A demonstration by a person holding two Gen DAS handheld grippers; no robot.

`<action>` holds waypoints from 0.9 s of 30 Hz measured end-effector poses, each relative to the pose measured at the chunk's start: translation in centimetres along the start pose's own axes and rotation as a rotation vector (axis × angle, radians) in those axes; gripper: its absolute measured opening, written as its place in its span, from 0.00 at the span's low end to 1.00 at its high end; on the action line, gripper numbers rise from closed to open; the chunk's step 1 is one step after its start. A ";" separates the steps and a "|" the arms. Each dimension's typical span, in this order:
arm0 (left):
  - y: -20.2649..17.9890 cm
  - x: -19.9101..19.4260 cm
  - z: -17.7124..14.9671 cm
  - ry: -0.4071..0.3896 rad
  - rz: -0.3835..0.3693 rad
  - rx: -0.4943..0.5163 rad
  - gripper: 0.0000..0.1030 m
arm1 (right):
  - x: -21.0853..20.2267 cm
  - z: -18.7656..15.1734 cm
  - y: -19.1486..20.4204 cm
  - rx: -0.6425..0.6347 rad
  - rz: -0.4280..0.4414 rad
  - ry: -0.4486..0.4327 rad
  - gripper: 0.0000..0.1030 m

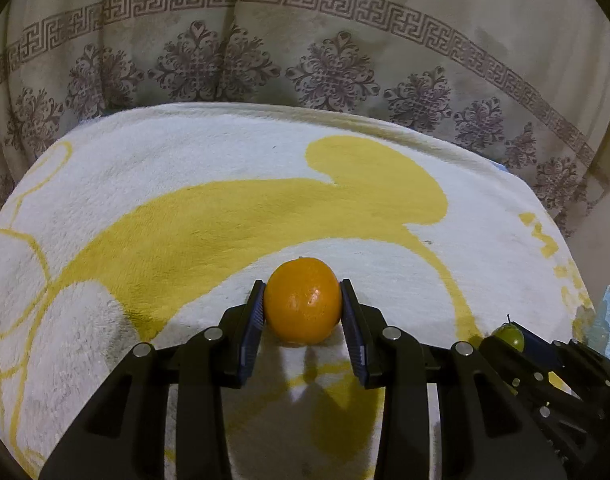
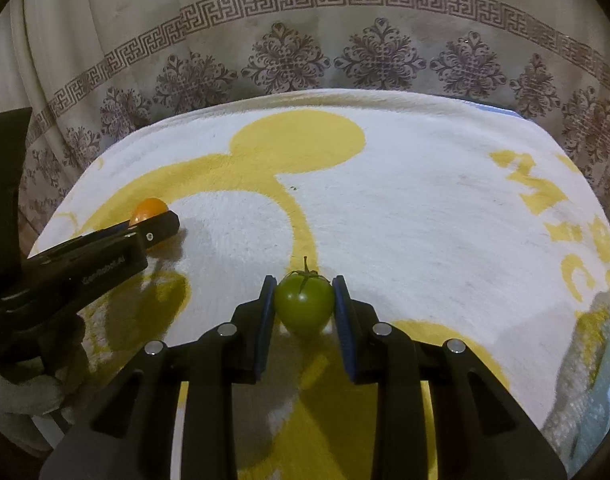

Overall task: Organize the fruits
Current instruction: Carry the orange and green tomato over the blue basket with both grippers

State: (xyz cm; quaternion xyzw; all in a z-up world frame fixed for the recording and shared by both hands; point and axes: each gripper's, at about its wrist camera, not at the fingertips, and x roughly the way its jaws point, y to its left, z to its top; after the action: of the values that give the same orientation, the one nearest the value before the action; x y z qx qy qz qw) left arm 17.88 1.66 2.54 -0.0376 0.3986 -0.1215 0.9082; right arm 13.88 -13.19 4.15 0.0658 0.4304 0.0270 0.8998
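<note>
A white-and-yellow blanket (image 1: 185, 208) covers the bench, a patterned curtain (image 1: 305, 40) hanging beyond. Near centre left, the left tongs (image 1: 302, 306) clench an orange (image 1: 302, 300). To its right, the right tongs (image 2: 304, 300) clench a green tomato (image 2: 304, 304). Risk, as I judge it: either round fruit could squirt from the flat pads, or the tomato bruise if squeezed harder.

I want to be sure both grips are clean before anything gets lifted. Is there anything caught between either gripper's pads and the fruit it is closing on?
Nothing visible. The left gripper has its pads directly on the orange, and the right gripper directly on the green tomato. Only the blanket lies beneath them.
</note>
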 end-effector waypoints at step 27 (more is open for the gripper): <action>-8.3 -8.3 -1.3 -0.151 -0.146 0.179 0.36 | -11.6 -2.1 -3.9 0.078 -0.062 -0.150 0.28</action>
State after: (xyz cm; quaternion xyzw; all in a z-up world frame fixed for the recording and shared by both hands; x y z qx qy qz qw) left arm 9.96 -4.25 8.99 0.0058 0.3131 -0.2191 0.9241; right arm 4.93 -18.01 11.22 0.0892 0.3641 -0.0225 0.9268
